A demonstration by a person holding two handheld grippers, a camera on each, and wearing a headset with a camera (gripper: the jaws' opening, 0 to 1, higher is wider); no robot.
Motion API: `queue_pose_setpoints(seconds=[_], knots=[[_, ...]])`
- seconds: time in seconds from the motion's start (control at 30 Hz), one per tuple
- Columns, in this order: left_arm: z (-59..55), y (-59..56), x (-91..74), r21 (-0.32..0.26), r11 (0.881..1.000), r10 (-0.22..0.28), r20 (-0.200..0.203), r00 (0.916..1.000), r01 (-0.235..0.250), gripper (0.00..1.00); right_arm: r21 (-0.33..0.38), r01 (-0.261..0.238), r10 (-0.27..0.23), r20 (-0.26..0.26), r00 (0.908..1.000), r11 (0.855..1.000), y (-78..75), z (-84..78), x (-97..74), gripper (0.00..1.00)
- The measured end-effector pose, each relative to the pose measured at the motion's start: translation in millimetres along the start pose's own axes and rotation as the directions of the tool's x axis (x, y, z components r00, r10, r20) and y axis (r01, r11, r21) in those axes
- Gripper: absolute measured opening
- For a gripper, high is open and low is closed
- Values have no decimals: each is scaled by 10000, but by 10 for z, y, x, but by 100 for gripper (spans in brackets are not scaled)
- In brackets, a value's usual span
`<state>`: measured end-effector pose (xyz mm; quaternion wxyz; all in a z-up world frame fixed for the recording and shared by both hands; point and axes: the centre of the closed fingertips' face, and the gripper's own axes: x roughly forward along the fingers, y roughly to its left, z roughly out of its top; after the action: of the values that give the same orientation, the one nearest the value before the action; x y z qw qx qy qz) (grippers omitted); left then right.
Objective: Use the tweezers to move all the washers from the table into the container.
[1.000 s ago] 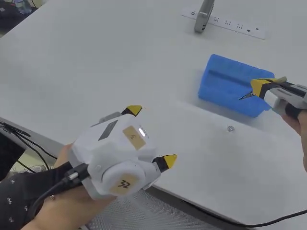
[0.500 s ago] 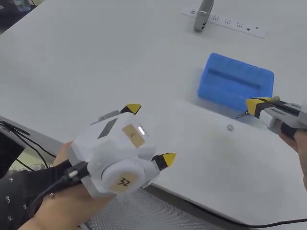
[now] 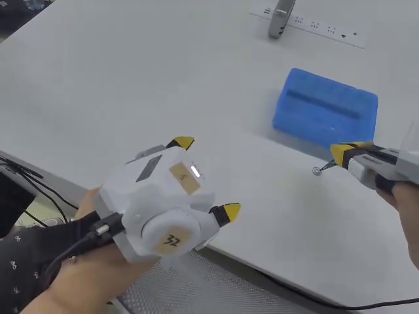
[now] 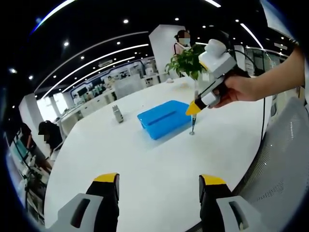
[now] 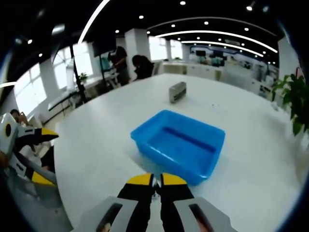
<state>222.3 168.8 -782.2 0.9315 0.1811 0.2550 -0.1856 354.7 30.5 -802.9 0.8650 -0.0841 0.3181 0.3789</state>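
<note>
left gripper (image 3: pixel 205 176): nearest the person, it hovers over the near edge of the table (image 3: pixel 131 78). Its jaws are spread wide with nothing between them. It has no part in this step and is best kept back here.
washer (image 3: pixel 316 171): it lies flat on the white tabletop, just in front of the container's near wall and right at the tweezer tips.
tweezers (image 3: pixel 325 166): they point steeply down at the washer. The tips are too small to tell how far apart they are, or whether they already grip it.
right gripper (image 3: pixel 343 154): its jaws are pressed almost together, clamping the tweezers.
step in hand: most likely pinching up the washer.
doing it well: the tabletop looks smooth, so a sideways nudge would likely make the washer skate. Bring the tips straight down astride its rim and squeeze gently. Lift clear of the table before swinging away.
container (image 3: pixel 308 131): a blue open tray just beyond the washer. The carry is short, and the washer should be released low inside the walls.
power strip (image 3: pixel 314 27): it is at the far edge, well apart from the work.
</note>
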Motion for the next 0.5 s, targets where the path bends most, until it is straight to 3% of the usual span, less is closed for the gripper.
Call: queue_pose_setpoints(seconds=[0.23, 0.5], knots=[[-7, -6, 1, 38, 10000, -11, -29, 10000, 11, 67, -61, -30, 30, -6, 10000, 10000, 21, 14, 59, 2], [-3, -10, -6, 53, 10000, -19, -12, 10000, 19, 67, -352, 109, -92, 462, 9989, 9993, 28, 4, 60, 2]])
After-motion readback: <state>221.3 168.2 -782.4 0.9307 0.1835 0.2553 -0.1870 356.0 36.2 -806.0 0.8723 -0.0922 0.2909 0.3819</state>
